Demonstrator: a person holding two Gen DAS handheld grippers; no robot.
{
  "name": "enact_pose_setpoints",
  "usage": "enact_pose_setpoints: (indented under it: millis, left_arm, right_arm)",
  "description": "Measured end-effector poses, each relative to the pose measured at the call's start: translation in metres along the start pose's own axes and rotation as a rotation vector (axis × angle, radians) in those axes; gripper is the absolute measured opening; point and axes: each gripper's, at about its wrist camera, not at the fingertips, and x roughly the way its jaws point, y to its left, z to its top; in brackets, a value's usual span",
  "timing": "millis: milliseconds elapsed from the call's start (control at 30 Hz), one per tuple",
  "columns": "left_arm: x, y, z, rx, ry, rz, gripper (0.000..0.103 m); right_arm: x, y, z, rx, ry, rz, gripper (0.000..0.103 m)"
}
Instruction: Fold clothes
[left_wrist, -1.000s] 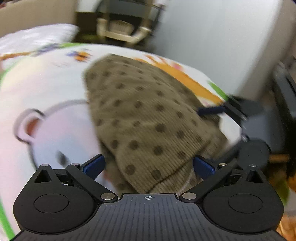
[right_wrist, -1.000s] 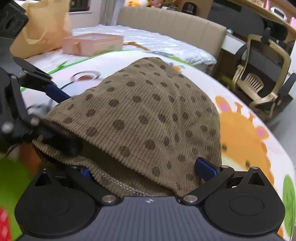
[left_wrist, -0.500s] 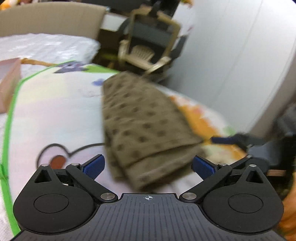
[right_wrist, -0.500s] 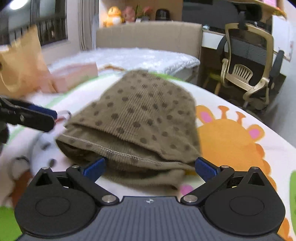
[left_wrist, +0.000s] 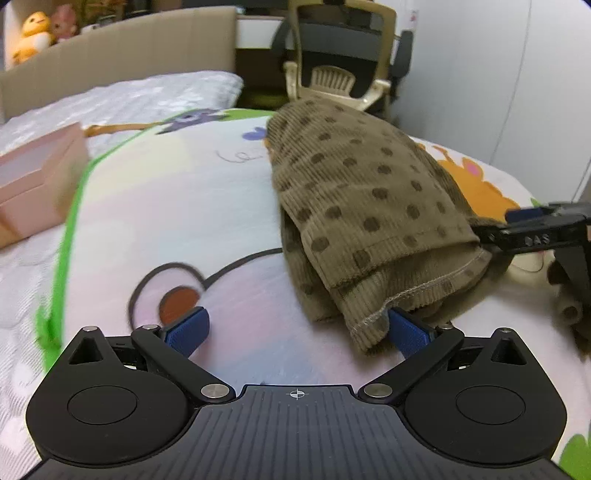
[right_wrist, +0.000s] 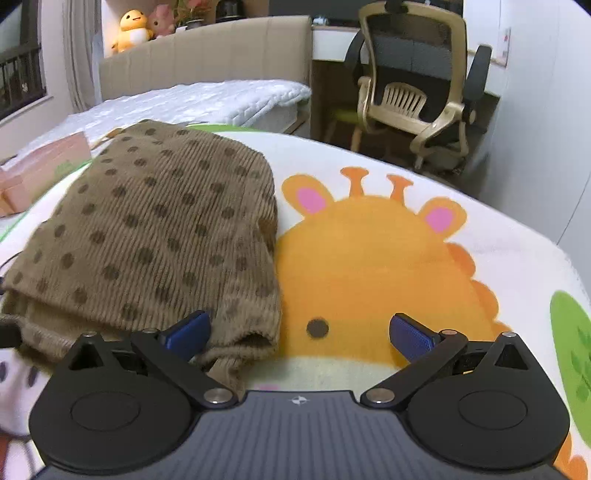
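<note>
A folded brown ribbed garment with dark dots (left_wrist: 354, 206) lies on a cartoon-print blanket (left_wrist: 192, 206). My left gripper (left_wrist: 295, 330) is open just in front of the garment's near hem, with its right pad under the hem's corner. In the right wrist view the same garment (right_wrist: 155, 236) fills the left half. My right gripper (right_wrist: 299, 332) is open there, its left pad over the garment's near right corner and its right pad above the orange giraffe print (right_wrist: 369, 266). Neither holds cloth. The right gripper's fingers (left_wrist: 535, 236) show at the left wrist view's right edge.
A pink box (left_wrist: 33, 184) sits at the blanket's left side. Behind lie a white quilt (right_wrist: 207, 99), a beige headboard (right_wrist: 207, 59) with plush toys (right_wrist: 135, 27), and a beige office chair (right_wrist: 413, 88) by a desk. A white wall (left_wrist: 498, 74) is on the right.
Both grippers have let go of the garment and drawn back from it. The garment, which was lifted and draped between them, now lies folded flat on the blanket.
</note>
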Motion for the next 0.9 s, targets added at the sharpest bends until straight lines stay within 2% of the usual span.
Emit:
enact_pose_setpoints:
  millis: [133, 200, 300, 433, 567, 633, 767, 900]
  left_arm:
    - [-0.013, -0.018, -0.016, -0.050, -0.067, -0.008, 0.103]
    - [-0.017, -0.029, -0.030, -0.090, -0.074, -0.016, 0.103]
    - [-0.034, -0.054, -0.045, -0.061, -0.116, 0.011, 0.103]
    - [-0.056, -0.088, -0.070, -0.006, -0.127, -0.010, 0.103]
    - [-0.073, -0.120, -0.089, 0.115, -0.157, 0.010, 0.103]
    - [-0.076, -0.128, -0.092, 0.152, -0.175, 0.032, 0.103]
    - [-0.071, -0.122, -0.089, 0.102, -0.142, 0.038, 0.103]
    - [-0.065, -0.114, -0.087, 0.053, -0.105, 0.041, 0.103]
  right_arm:
    - [-0.018, 0.001, -0.019, -0.014, -0.052, -0.007, 0.103]
    - [-0.032, 0.003, -0.028, -0.028, -0.097, -0.006, 0.103]
    - [-0.051, 0.007, -0.043, -0.057, -0.138, 0.021, 0.103]
    - [-0.071, 0.015, -0.069, -0.092, -0.074, 0.066, 0.103]
    - [-0.093, 0.024, -0.095, -0.120, -0.033, 0.037, 0.103]
    - [-0.105, 0.024, -0.108, -0.121, -0.051, 0.010, 0.103]
    - [-0.117, 0.019, -0.126, -0.079, -0.069, 0.005, 0.103]
    - [-0.117, 0.014, -0.130, -0.010, -0.062, 0.014, 0.103]
